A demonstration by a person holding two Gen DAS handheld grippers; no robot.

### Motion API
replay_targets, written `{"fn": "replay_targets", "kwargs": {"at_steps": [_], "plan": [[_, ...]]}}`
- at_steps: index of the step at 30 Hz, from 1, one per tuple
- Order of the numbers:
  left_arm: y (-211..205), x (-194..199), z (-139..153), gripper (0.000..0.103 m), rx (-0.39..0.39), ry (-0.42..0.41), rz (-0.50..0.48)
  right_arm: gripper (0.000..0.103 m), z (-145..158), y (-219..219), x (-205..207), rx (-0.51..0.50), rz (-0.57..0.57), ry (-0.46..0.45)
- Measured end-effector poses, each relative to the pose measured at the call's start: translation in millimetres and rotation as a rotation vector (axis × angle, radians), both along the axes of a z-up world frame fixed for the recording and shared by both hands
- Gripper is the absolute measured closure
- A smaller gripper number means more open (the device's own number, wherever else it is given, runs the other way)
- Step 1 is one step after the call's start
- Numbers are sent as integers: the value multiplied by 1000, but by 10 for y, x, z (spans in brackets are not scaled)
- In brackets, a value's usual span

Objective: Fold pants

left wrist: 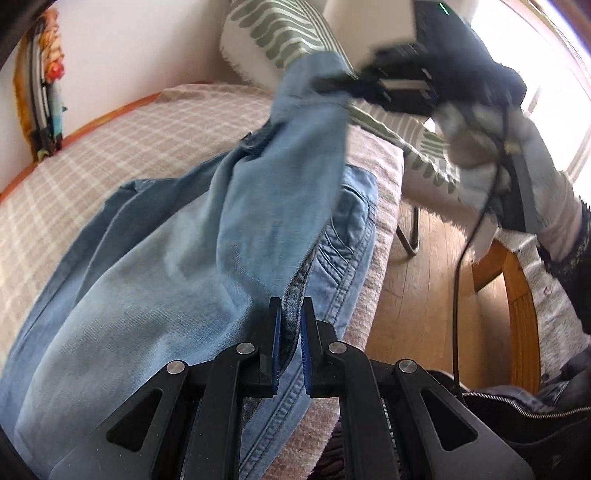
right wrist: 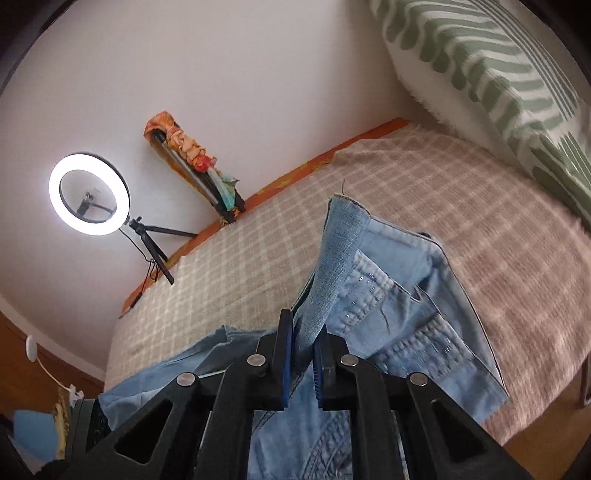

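Denim fills the left wrist view: the pants [left wrist: 166, 258] lie spread on the checked bed cover [left wrist: 92, 147], and the left claw [left wrist: 290, 325] is pinched tight on a seamed edge of them near the bed's side. Farther off, the right claw [left wrist: 332, 83], blurred, holds a lifted stretch of the fabric by a green-striped pillow [left wrist: 280, 33].

In the right wrist view, the right claw [right wrist: 304, 339] is clamped on a hem strip of the pants [right wrist: 406, 314]. A ring light [right wrist: 89, 194] glows by the wall.
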State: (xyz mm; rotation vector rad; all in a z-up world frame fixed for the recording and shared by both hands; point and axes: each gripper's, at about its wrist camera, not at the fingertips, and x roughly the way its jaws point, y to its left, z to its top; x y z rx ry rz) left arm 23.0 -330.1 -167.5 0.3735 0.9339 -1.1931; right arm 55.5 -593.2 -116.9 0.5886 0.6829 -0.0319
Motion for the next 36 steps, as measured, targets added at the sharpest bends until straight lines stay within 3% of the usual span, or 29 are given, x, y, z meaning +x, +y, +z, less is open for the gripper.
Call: {"fn": "replay_targets", "kwargs": {"at_steps": [4, 7, 10, 14, 19, 22, 24, 27, 32, 36], "plan": [[-24, -52, -105, 96, 35, 1, -32, 95, -472, -180, -434, 91, -77, 45], [-36, -73, -163, 95, 63, 15, -52, 96, -903, -297, -573, 186, -124, 131], [-18, -70, -103, 92, 60, 30, -34, 87, -1057, -303, -572, 168, -120, 179], [122, 8, 7, 89, 44, 95, -3, 65, -906, -268, -579, 79, -94, 205], [362, 231, 273, 83, -10, 150, 59, 63, -646, -341, -770, -17, -103, 173], [425, 519, 436, 79, -48, 184, 126, 57, -509, -478, -819, -46, -127, 136], [392, 729, 490, 78, -39, 164, 177, 52, -432, -584, -768, -57, -137, 115], [247, 1092, 422, 78, -25, 225, 228, 43, -349, -697, -564, -80, -126, 90], [-40, 1464, 149, 72, 45, 306, 262, 41, -352, -826, 49, -60, -41, 101], [-255, 1503, 27, 62, 125, 207, 269, 40, -441, -869, 467, -82, -10, 151]]}}
